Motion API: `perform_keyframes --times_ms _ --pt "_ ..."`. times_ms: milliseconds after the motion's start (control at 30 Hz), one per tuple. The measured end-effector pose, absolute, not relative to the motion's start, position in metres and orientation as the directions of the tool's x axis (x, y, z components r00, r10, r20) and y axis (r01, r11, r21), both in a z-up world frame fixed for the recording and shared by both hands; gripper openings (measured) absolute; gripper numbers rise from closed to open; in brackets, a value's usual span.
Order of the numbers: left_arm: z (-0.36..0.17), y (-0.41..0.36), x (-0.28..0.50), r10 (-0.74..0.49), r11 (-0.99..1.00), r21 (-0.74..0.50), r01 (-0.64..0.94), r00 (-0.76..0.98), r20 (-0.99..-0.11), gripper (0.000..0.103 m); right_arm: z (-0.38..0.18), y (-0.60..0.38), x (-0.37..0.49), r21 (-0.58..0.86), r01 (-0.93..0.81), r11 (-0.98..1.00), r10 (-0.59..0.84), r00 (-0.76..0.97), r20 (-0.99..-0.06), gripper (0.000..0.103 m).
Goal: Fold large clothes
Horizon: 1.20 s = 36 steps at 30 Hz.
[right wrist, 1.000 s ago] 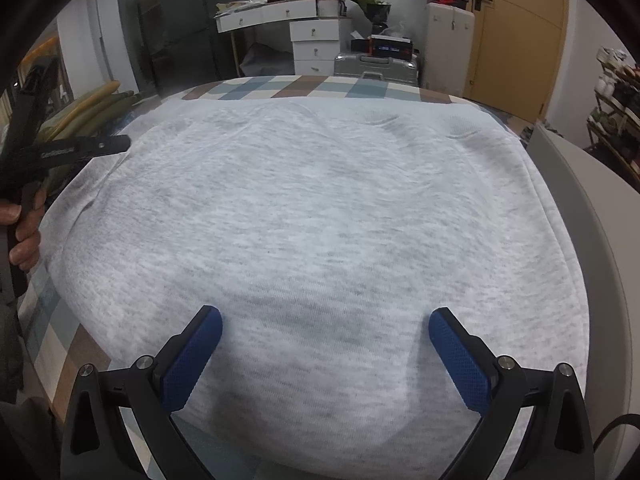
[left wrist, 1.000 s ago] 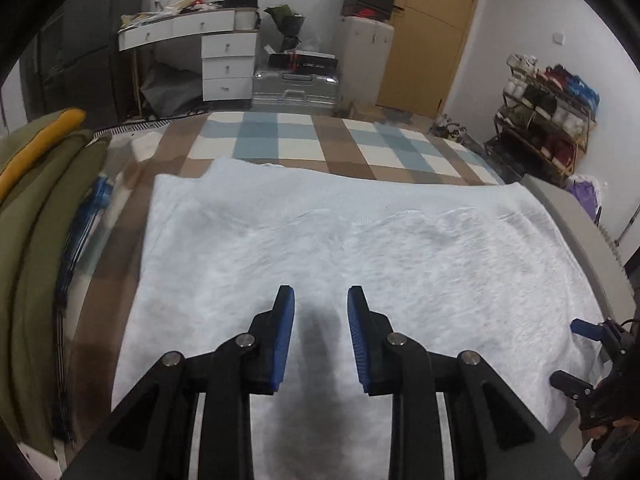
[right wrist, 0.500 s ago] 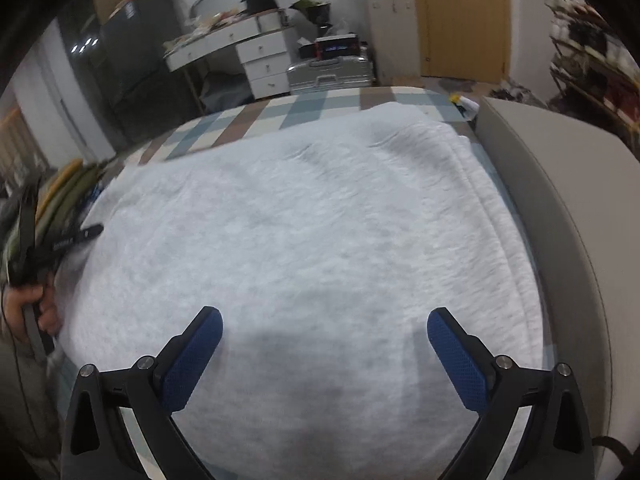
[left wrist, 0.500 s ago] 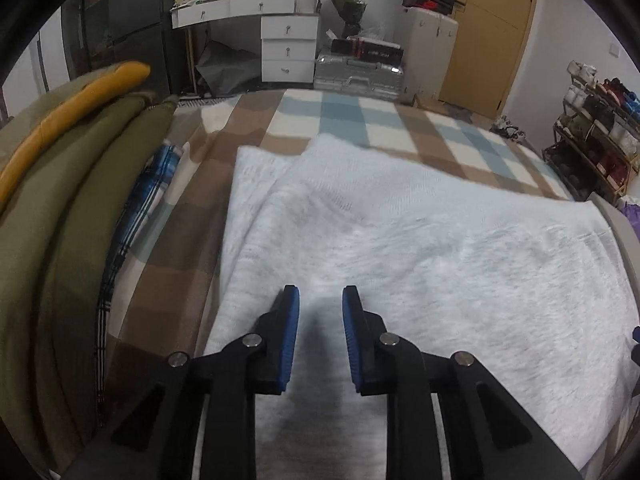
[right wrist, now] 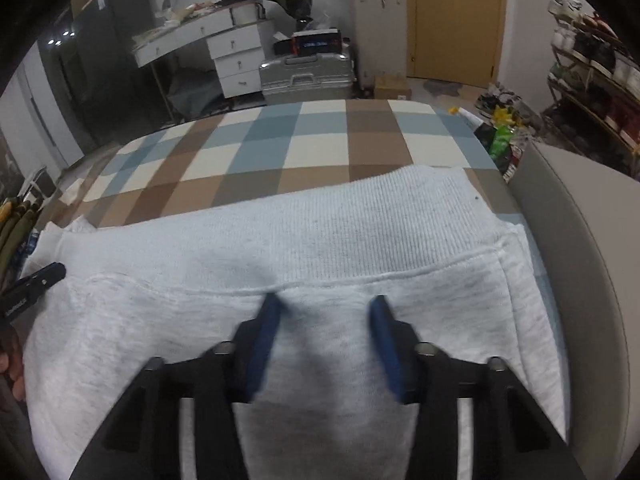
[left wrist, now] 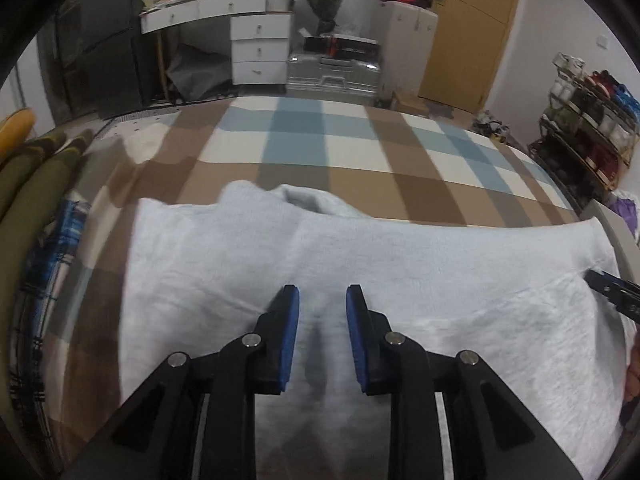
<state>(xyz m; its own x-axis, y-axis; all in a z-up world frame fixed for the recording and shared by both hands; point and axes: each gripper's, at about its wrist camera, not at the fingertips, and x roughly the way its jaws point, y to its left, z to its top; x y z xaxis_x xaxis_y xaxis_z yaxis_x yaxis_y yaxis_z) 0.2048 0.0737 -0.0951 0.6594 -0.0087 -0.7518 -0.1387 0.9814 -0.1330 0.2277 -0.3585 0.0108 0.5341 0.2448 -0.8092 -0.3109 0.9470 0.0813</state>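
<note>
Sweatshirt [left wrist: 400, 280], pale grey marl fleece with a ribbed hem band [right wrist: 360, 220], lies flat across the near half of the bed [left wrist: 320, 148], its long axis running from the bed's left edge to its right. Fabric sits directly under and ahead of both tools. Left tool [left wrist: 322, 312] is closing, its blue pads narrowly apart over the cloth; right tool [right wrist: 324, 320], blurred, is also closing just short of the hem seam. Neither visibly pinches fabric yet. Checked bedcover shows beyond.
</note>
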Motion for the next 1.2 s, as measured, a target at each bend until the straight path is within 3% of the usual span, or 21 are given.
perform_keyframes --times_ms 67,333,400,433,467,533,667,767,833,933,1067,1133,1200 --pt "-0.097 0.089 0.202 -0.033 0.967 -0.192 -0.17 0.66 -0.75 0.002 0.029 -0.368 0.221 0.119 -0.308 0.944 0.285 0.576 -0.766 0.022" --pt "-0.099 0.078 0.202 0.009 0.979 -0.13 -0.159 0.667 -0.745 0.001 0.008 -0.364 0.227 0.03 -0.285 0.958 0.198 0.58 -0.791 0.022" --pt "-0.098 0.08 0.203 0.005 0.977 -0.137 -0.162 0.664 -0.747 0.001 0.011 -0.372 0.228 0.062 -0.267 0.962 0.21 0.569 -0.795 0.031" --pt "-0.097 0.079 0.202 0.011 0.976 -0.135 -0.171 0.657 -0.753 0.001 0.013 -0.378 0.226 0.068 -0.242 0.968 0.197 0.565 -0.801 0.044" --pt "-0.093 0.077 0.197 0.009 0.975 -0.137 -0.176 0.643 -0.766 0.001 0.016 -0.385 0.222 0.076 -0.223 0.972 0.191 0.556 -0.809 0.051" --pt "-0.082 0.069 0.182 -0.055 0.977 -0.176 -0.123 0.647 -0.76 0.001 0.027 -0.396 0.207 0.118 -0.227 0.967 0.227 0.553 -0.801 0.051" --pt "-0.066 0.032 0.143 -0.193 0.976 -0.213 0.051 0.662 -0.725 0.003 0.044 -0.392 0.167 0.154 -0.295 0.943 0.299 0.548 -0.782 0.061" --pt "-0.086 0.011 0.139 -0.196 0.98 -0.176 0.093 0.62 -0.76 0.007 0.043 -0.368 0.142 0.2 -0.392 0.898 0.389 0.496 -0.776 0.069" --pt "-0.091 0.013 0.131 -0.187 0.981 -0.17 0.09 0.647 -0.739 0.007 0.035 -0.352 0.128 0.192 -0.464 0.865 0.423 0.466 -0.777 0.073" --pt "-0.081 0.025 0.115 -0.186 0.979 -0.199 0.053 0.645 -0.741 0.007 0.016 -0.348 0.115 0.027 -0.482 0.876 0.294 0.487 -0.822 0.073" --pt "-0.068 0.036 0.069 -0.098 0.988 -0.152 -0.021 0.677 -0.73 0.008 0.03 -0.376 0.094 0.027 -0.434 0.901 0.279 0.529 -0.801 0.074" --pt "-0.07 0.049 0.046 -0.124 0.972 -0.227 -0.061 0.687 -0.716 0.013 0.036 -0.39 0.086 0.058 -0.378 0.924 0.271 0.539 -0.797 0.074" --pt "-0.073 0.062 0.021 -0.176 0.937 -0.334 -0.1 0.691 -0.701 0.028 0.041 -0.399 0.078 0.157 -0.373 0.914 0.346 0.519 -0.782 0.074"
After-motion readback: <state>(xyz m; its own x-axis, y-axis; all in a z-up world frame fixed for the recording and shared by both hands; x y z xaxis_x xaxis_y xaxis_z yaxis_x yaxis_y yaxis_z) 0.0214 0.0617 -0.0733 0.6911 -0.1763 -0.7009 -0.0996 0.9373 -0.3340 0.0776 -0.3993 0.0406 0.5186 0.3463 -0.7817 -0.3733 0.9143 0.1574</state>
